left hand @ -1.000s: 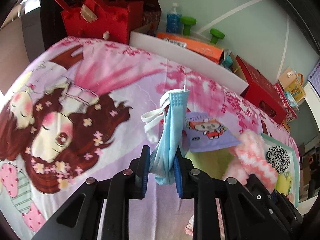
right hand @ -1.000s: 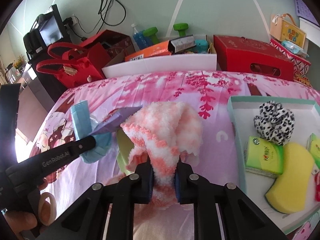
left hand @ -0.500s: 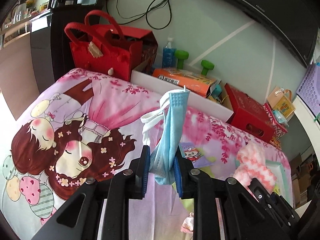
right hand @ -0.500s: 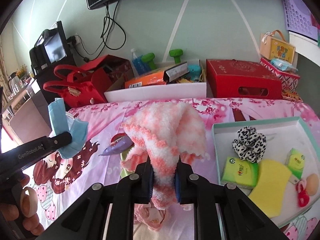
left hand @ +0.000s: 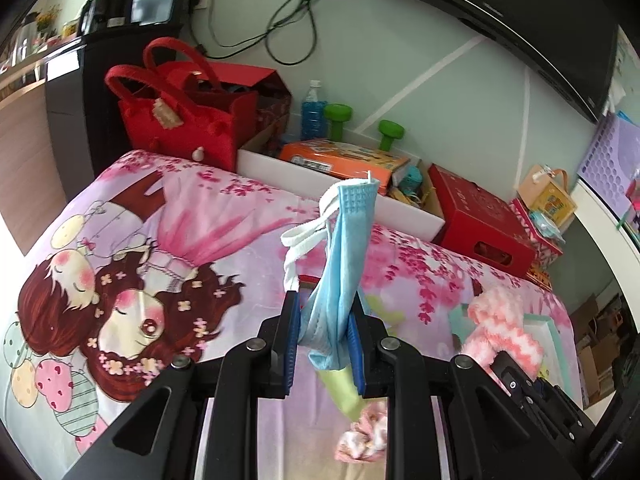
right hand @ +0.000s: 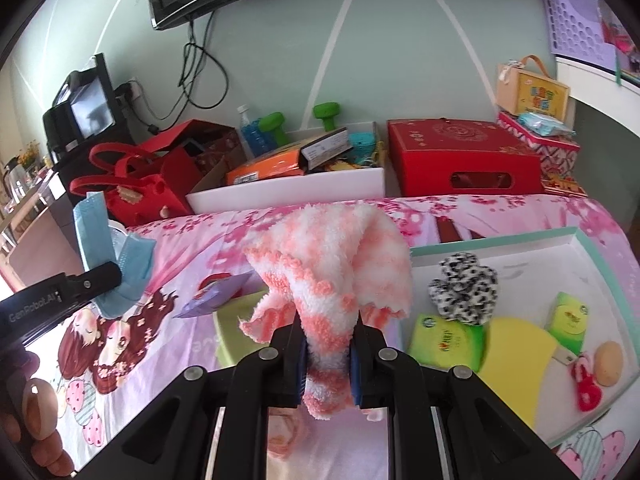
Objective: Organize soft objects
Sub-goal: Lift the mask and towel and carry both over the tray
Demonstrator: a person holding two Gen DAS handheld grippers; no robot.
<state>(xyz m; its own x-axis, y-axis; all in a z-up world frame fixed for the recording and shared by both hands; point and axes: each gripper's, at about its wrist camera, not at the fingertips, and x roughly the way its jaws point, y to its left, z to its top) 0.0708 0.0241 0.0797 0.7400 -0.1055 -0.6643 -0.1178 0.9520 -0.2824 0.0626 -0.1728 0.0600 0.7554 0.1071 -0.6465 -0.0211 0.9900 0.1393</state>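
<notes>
My left gripper (left hand: 323, 312) is shut on a blue face mask (left hand: 344, 264) with white ear loops, held above the pink cartoon sheet (left hand: 160, 248); it also shows in the right wrist view (right hand: 116, 256). My right gripper (right hand: 327, 328) is shut on a fluffy pink-and-white cloth (right hand: 332, 264), held above the sheet, left of a white tray (right hand: 500, 242). The tray holds a black-and-white scrunchie (right hand: 464, 292), green tissue packs (right hand: 448, 340), a yellow sponge (right hand: 516, 344) and small items.
A purple pouch (right hand: 216, 296) and a green item (right hand: 236, 336) lie on the sheet below the grippers. A pink-white cloth piece (left hand: 364, 436) lies near the front. A red bag (left hand: 180, 120), a white box (right hand: 288, 194) and a red box (right hand: 464, 160) line the far edge.
Both grippers have risen and pulled back from the sheet with the mask and the fluffy cloth still held; more of the room and the tray now show.
</notes>
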